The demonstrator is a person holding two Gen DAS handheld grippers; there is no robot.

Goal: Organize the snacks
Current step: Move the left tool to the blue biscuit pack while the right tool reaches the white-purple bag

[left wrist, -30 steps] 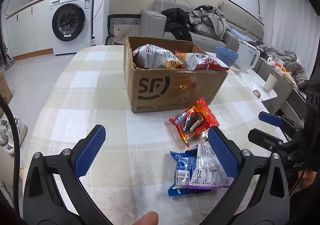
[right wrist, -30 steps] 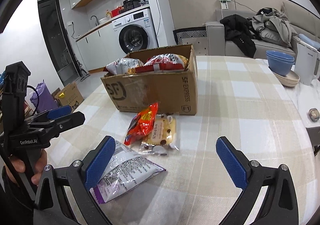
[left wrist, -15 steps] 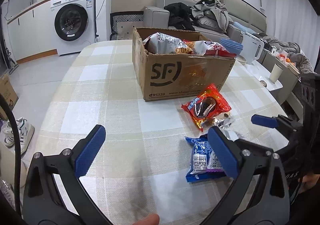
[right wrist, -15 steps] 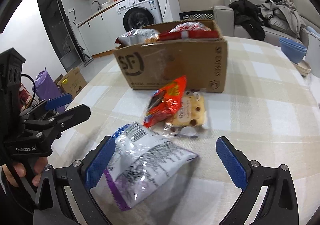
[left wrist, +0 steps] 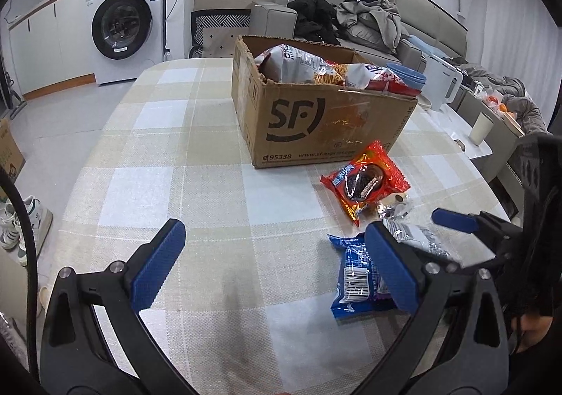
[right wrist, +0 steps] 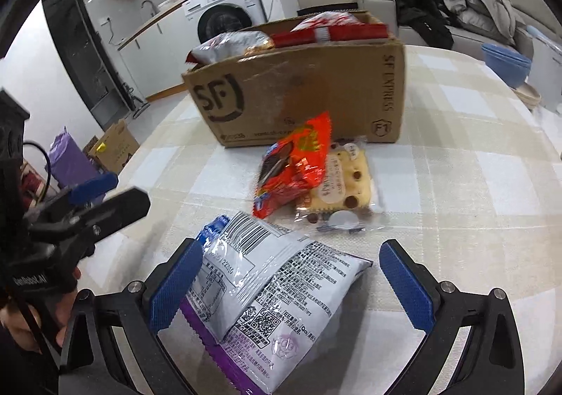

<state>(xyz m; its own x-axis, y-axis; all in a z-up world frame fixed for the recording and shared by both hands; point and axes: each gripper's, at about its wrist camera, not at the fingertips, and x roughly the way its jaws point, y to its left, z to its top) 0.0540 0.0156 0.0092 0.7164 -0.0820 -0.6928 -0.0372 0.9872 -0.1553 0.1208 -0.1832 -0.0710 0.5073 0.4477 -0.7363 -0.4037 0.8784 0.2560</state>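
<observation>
Now the left gripper (left wrist: 274,268) hangs low over the checked tablecloth (left wrist: 168,184), jaws spread wide and empty, aimed across bare cloth toward the cardboard box (left wrist: 316,128); it looks parked rather than working. Just to its right lies the blue packet (left wrist: 354,282), flat, half tucked under the white-and-purple bag (right wrist: 274,293).

That bag is the step in hand, by my reading. The right gripper (right wrist: 291,279) straddles it, jaws fully apart, the left pad (right wrist: 175,286) at the bag's near edge, the right pad (right wrist: 404,286) well clear of the far corner. Nothing gripped yet. To do this well: bring the pads in across the bag's narrow width, pinch the film only, and lift high enough that the blue packet beneath does not drag along. Whether the left pad touches the film already, I cannot tell through this lens.

Further on, the red packet (right wrist: 298,163) lies partly over the clear cookie pack (right wrist: 344,180), both just in front of the box. The box already holds chip bags (left wrist: 302,68) heaped to its rim, so the drop wants a gap, not the pile's crest.

The right gripper is tilted down and forward, held low, a hand (right wrist: 31,317) visible behind the left tool.
</observation>
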